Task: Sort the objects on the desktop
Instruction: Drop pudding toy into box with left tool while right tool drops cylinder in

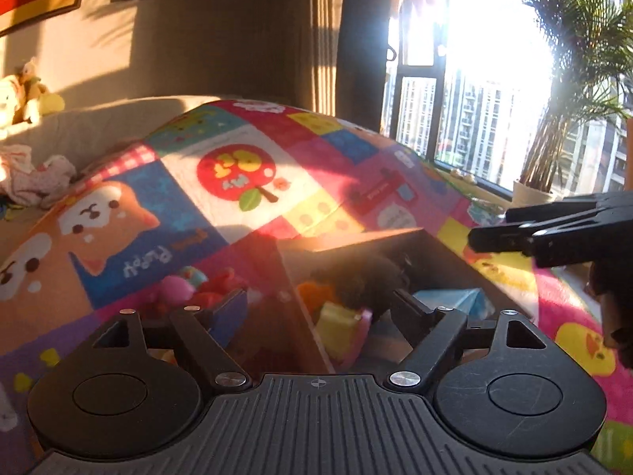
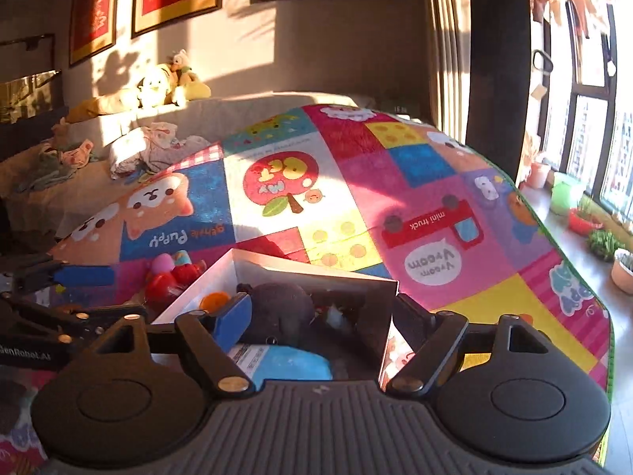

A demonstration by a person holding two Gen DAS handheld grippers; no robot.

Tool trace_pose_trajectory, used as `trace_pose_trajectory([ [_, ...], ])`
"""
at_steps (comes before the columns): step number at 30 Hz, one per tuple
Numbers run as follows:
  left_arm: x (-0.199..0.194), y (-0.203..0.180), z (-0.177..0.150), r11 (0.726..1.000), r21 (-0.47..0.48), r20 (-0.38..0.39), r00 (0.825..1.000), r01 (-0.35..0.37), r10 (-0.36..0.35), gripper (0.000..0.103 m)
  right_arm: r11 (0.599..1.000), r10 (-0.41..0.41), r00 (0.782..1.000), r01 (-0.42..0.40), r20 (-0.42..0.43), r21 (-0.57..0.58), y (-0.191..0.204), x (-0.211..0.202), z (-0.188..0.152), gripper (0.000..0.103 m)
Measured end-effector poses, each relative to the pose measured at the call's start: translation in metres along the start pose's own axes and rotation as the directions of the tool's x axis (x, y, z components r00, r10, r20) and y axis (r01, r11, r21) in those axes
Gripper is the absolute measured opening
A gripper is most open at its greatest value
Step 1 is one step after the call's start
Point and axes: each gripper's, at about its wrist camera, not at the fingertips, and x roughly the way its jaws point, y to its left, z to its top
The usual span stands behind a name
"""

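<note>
A: From the left wrist, your left tongs (image 1: 310, 308) hang spread and empty over the box (image 1: 368, 237), probably ready to drop in or pick out toys; loose red toys (image 1: 205, 289) lie just beside it on the play mat (image 1: 221, 182).

B: And the right wrist view?

A: Your right tongs (image 2: 320, 314) gape too, holding nothing, above the box's dark plush (image 2: 285, 308). Low sun floods the window (image 2: 585, 126).

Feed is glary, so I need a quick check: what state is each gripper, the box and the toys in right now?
Left gripper: open, empty, above the box.
Right gripper: open, empty, above the box.
Open-topped cardboard box: upright on the colourful play mat, partly filled.
Dark round plush toy: inside the box.
Red and pink toys: on the mat, outside the box's left wall.
</note>
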Motion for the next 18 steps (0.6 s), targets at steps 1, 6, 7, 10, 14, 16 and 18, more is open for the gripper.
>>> trace_pose_trajectory([
  [1,-0.004,0.005,-0.009,1.0,0.009,-0.015,1.0,-0.015,0.015,0.085,1.0,0.004,1.0,-0.003,0.009,-0.027,0.004,-0.006,-0.007,0.081],
  [6,-0.005,0.032,-0.045,0.996,0.033,-0.106,0.99,-0.087,0.09,0.085,0.991,0.068,0.998,-0.068,-0.002,-0.116,0.027,-0.03,-0.032,0.086],
  [7,-0.003,0.035,-0.049,0.994,0.032,-0.124,0.987,-0.1,0.103,0.085,0.988,0.089,0.996,-0.088,-0.002,-0.125,0.031,-0.035,-0.036,0.088],
  [10,0.011,0.044,-0.053,0.993,0.001,-0.155,0.981,-0.115,0.114,0.088,0.98,0.124,0.992,-0.124,-0.008,-0.153,0.045,-0.042,-0.045,0.091],
  [14,0.039,0.052,-0.04,0.986,-0.031,-0.15,0.976,-0.163,0.157,0.091,0.973,0.122,0.992,-0.121,-0.006,-0.197,0.062,-0.048,-0.056,0.092],
  [16,0.055,0.057,-0.034,0.98,-0.059,-0.177,0.968,-0.191,0.178,0.087,0.973,0.126,0.992,-0.126,-0.013,-0.196,0.065,-0.05,-0.06,0.093],
  [18,0.068,0.062,-0.031,0.975,-0.087,-0.213,0.96,-0.204,0.182,0.076,0.972,0.125,0.992,-0.126,-0.016,-0.197,0.066,-0.053,-0.066,0.096],
])
